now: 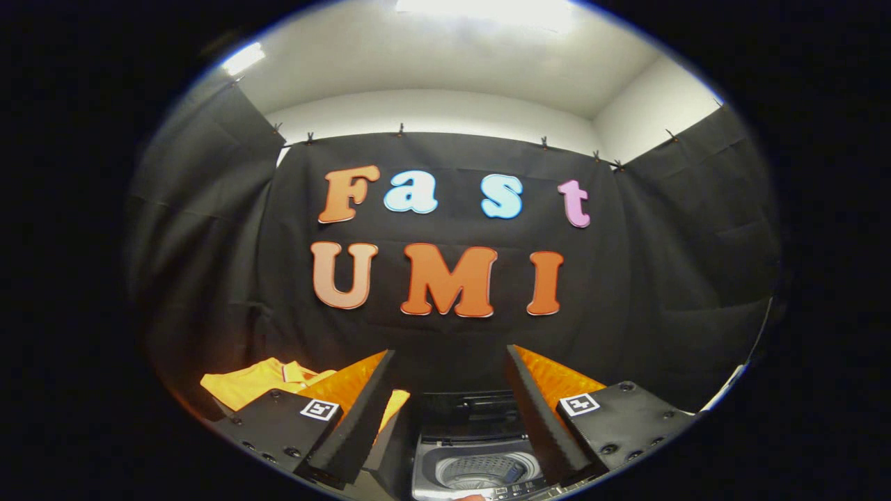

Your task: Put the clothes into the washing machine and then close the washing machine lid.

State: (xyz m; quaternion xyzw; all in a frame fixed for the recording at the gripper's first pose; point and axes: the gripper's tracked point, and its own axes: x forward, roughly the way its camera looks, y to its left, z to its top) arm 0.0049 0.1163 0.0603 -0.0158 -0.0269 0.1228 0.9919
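My gripper (451, 358) stands open, its two black fingers (355, 417) spread wide with nothing between them. Below and between the fingers sits a small top-loading washing machine (480, 470) with its lid (472, 410) raised; the ribbed drum shows inside. A yellow-orange garment (261, 381) with a collar lies beyond the left finger, to the left of the machine, partly hidden by that finger. The fingers hover above both, touching neither.
Black cloth walls (661, 278) close the booth on three sides, with a white wall and ceiling lights above. A pale edge (727, 386) shows at the lower right beyond the right finger.
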